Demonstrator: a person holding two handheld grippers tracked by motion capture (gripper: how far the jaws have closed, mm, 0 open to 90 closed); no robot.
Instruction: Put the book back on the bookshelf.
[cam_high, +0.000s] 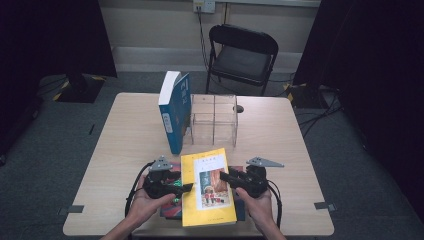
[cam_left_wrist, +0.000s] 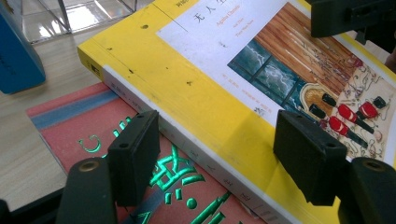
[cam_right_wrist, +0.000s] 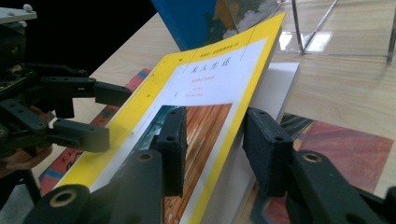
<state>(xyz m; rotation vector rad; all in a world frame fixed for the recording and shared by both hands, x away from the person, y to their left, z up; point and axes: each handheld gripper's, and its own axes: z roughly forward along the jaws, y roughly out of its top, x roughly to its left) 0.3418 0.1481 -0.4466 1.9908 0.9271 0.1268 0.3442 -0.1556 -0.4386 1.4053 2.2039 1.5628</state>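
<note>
Pale wooden bench (cam_high: 130, 135) at centre, bare over its whole 9 o'clock and 3 o'clock flanks, so ample free room on both sides of the work; grey floor all round, dark curtains at both sides, black folding chair (cam_high: 243, 55) beyond the far edge at 12 o'clock. Standing upright near mid-bench, a blue book (cam_high: 174, 111), touching or just beside a clear acrylic divider box (cam_high: 214, 120) at its 3 o'clock. Lying at the near edge, 6 o'clock, a yellow book (cam_high: 207, 189) with a white cover panel and a picture of wooden planks and small red figures, dotted with dark specks; resting atop a red book (cam_left_wrist: 84, 121) with green lettering, its front cover lifted clear of the white page block in the right gripper view. Left tongs (cam_high: 187, 187) spread at the yellow book's 9 o'clock edge, one pad over the red cover, the other above the yellow one; grip not discernible. Right tongs (cam_high: 223, 175) straddling the raised cover's 3 o'clock edge, one pad above, one below; whether pressing, not discernible.
</note>
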